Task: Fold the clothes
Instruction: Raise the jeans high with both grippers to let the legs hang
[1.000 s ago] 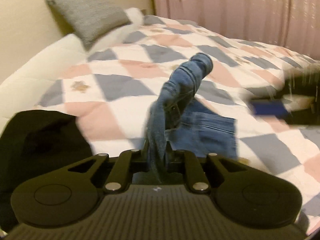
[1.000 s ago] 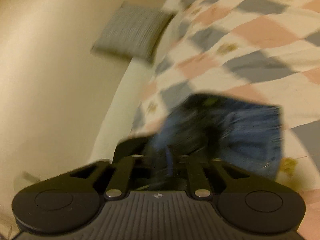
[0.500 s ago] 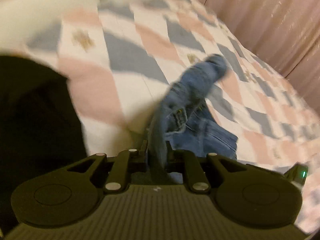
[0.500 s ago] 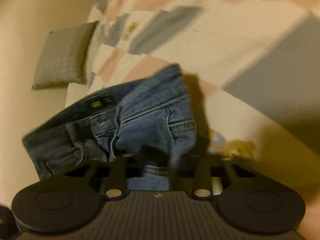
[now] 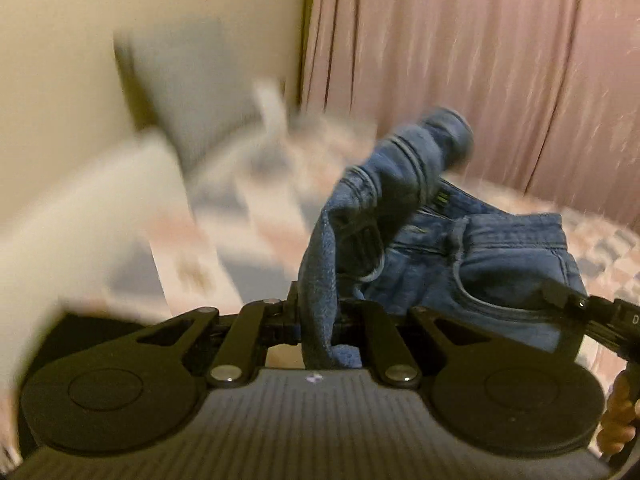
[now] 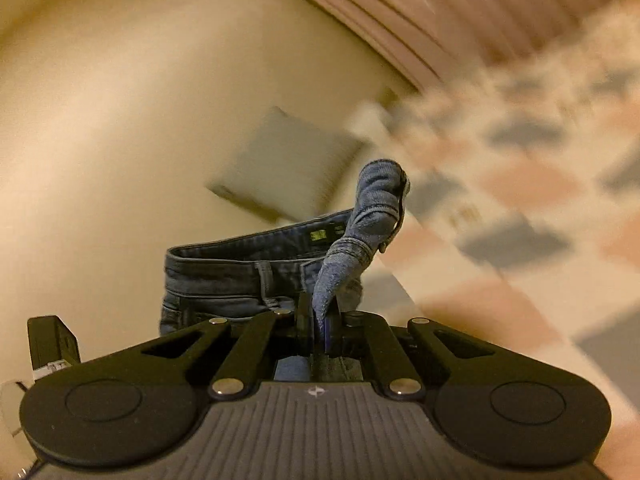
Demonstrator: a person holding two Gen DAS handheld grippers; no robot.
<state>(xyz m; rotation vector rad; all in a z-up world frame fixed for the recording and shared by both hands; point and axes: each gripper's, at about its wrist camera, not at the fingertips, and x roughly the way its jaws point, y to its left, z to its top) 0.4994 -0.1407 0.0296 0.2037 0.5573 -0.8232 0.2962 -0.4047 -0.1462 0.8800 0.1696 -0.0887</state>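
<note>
- Presently held aloft: jeans (image 5: 472,256), clear of the checked bedspread (image 6: 520,184), waistband stretched between both tools.
- Left gripper (image 5: 320,320): clamped on a bunched end of the waistband; jaws closing further, denim pinched between the pads.
- Right gripper (image 6: 320,328): clamped tight on the opposite end of the waistband.
- Long axis of the waistband: runs gripper to gripper; legs judged to hang below, out of view.
- Neither hand nearer; equal share of the load.
- Next move judged: lower both ends together, level, onto the bedspread.
</note>
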